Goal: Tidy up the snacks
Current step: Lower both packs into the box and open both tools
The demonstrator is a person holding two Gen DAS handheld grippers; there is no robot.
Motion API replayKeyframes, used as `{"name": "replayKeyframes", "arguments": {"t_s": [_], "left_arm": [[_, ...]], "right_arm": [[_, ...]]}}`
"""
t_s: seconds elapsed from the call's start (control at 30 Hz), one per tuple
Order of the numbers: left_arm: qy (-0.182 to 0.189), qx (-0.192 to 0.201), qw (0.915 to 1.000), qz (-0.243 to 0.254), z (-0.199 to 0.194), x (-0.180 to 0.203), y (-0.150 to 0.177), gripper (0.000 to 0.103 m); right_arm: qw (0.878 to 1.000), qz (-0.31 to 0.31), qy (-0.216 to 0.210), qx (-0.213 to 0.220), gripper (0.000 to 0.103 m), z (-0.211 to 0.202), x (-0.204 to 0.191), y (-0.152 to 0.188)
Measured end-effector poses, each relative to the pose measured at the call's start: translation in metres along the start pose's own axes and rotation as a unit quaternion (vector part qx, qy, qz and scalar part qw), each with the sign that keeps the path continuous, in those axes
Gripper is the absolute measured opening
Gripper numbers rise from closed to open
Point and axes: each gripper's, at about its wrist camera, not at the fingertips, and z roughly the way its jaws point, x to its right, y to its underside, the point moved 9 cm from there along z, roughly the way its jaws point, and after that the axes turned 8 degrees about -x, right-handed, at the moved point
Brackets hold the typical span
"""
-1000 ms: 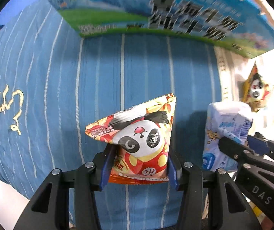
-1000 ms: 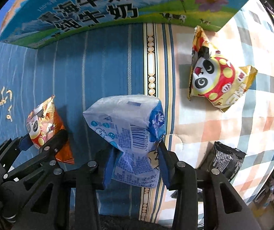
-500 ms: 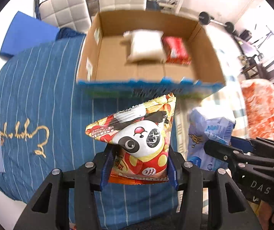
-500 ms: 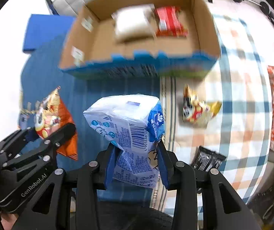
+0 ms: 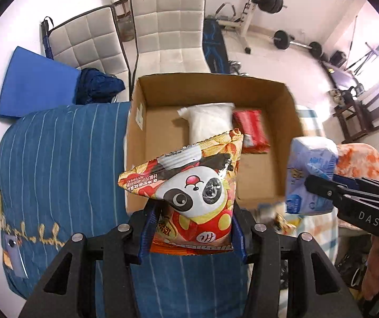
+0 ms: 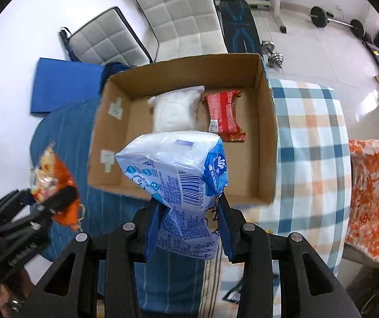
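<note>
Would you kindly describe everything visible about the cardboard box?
The cardboard box is open-topped, plain brown inside, with pale labels on its left inner wall. It sits on the blue striped cloth and the checked cloth. On its floor lie a white packet and a red packet, side by side at the back. No gripper touches it.

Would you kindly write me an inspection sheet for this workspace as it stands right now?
Surface: blue striped cover beside a plaid cloth.
Job's things: open box holding a white pack and a red pack.
Clutter: orange cloth at the right edge.
Grippers: left gripper shut on panda bag; right gripper shut on blue bag.
Cables: nothing seen.
Surroundings: chairs, weights.
</note>
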Motion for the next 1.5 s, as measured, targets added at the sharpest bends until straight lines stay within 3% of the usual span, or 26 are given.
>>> {"name": "replayKeyframes", "arguments": {"t_s": [0.17, 0.57, 0.8, 0.87, 1.2, 1.5], "left_arm": [[-0.007, -0.035, 0.9994, 0.0, 0.037, -0.014, -0.034, 0.045], [-0.035, -0.125, 0.9915, 0.002, 0.139, -0.038, -0.092, 0.045], [-0.048, -0.166, 0.985, 0.005, 0.18, -0.044, -0.108, 0.046], [-0.034, -0.18, 0.983, -0.001, 0.188, -0.043, -0.109, 0.046], [-0.025, -0.19, 0.9813, -0.017, 0.194, -0.046, -0.111, 0.048], [-0.022, -0.158, 0.9869, -0.025, 0.152, -0.044, -0.115, 0.053]], "right_arm": [[0.999, 0.006, 0.029, -0.037, 0.041, 0.044, 0.018, -0.036], [0.989, 0.014, 0.075, -0.124, 0.041, 0.147, 0.045, -0.065], [0.985, 0.016, 0.087, -0.148, 0.042, 0.173, 0.055, -0.072], [0.984, 0.014, 0.093, -0.152, 0.043, 0.177, 0.058, -0.073], [0.981, 0.006, 0.094, -0.171, 0.051, 0.186, 0.054, -0.07], [0.982, 0.007, 0.094, -0.164, 0.062, 0.171, 0.043, -0.064]]}}
